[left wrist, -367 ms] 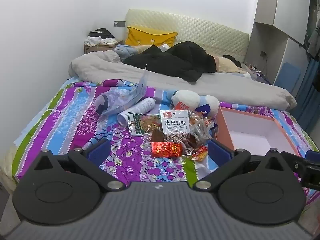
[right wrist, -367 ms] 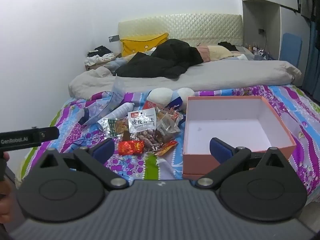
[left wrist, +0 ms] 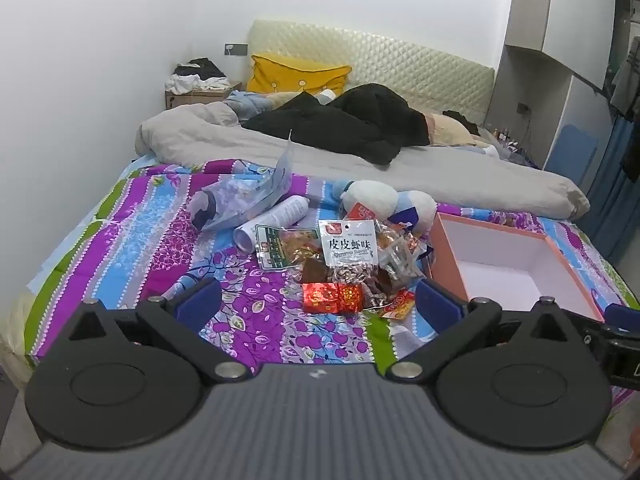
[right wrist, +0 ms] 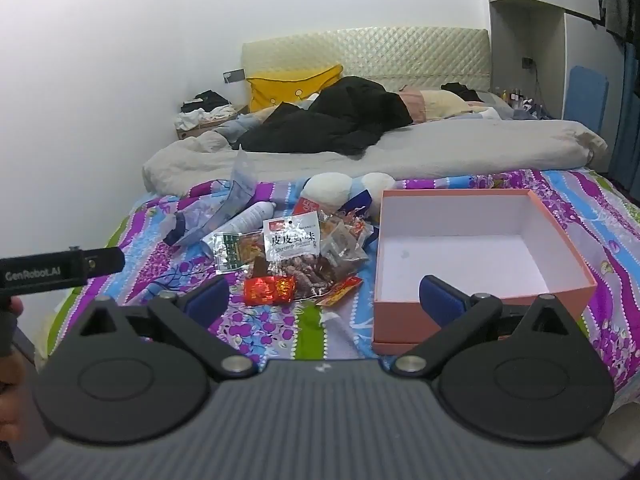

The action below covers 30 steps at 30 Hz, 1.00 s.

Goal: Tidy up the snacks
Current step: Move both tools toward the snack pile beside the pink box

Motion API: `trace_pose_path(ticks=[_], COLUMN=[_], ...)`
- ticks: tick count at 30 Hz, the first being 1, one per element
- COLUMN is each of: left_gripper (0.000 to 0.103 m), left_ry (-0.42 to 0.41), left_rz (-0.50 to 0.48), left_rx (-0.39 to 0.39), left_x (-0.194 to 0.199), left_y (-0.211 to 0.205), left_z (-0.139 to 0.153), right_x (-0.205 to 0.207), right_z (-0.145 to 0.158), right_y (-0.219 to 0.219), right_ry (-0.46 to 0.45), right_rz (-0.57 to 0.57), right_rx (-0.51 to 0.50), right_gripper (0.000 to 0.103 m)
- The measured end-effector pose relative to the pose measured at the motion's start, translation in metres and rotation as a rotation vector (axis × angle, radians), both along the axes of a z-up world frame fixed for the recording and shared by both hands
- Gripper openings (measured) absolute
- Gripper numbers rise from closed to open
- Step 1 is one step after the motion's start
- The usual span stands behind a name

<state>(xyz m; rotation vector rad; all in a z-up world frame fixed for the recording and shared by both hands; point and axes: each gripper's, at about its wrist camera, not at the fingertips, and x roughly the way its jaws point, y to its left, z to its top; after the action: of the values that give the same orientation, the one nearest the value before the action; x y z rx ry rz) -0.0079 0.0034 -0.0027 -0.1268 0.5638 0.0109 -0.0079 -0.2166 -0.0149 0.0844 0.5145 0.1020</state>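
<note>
Two grippers, left gripper & right gripper, both spread wide, empty, near bed's front edge. Snacks unsorted; pink box bare. Next: grab red packet.

A home bedroom: quilted headboard, rumpled duvet, yellow pillow.

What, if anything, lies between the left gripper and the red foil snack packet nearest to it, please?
Nothing visible does: only bare bedspread separates the open left gripper from the red foil packet. The pink box sits off to the right.
</note>
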Motion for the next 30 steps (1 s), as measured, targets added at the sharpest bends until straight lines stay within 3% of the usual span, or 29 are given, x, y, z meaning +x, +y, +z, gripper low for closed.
trace_pose_path(ticks=[15, 30], left_gripper=[0.103, 0.103], left_ry=[0.008, 0.017], left_rz=[-0.023, -0.055], left_rx=[0.006, -0.003], left_x=[-0.004, -0.011], left_y=[-0.001, -0.01], left_z=[-0.002, -0.004], right_x=[-0.004, -0.014], right_z=[-0.003, -0.004], right_y=[-0.003, -0.004], right_ry=[0.003, 0.002], right_rz=[0.009, -0.003], right_rx=[0.04, 0.015], right_gripper=[0.103, 0.103])
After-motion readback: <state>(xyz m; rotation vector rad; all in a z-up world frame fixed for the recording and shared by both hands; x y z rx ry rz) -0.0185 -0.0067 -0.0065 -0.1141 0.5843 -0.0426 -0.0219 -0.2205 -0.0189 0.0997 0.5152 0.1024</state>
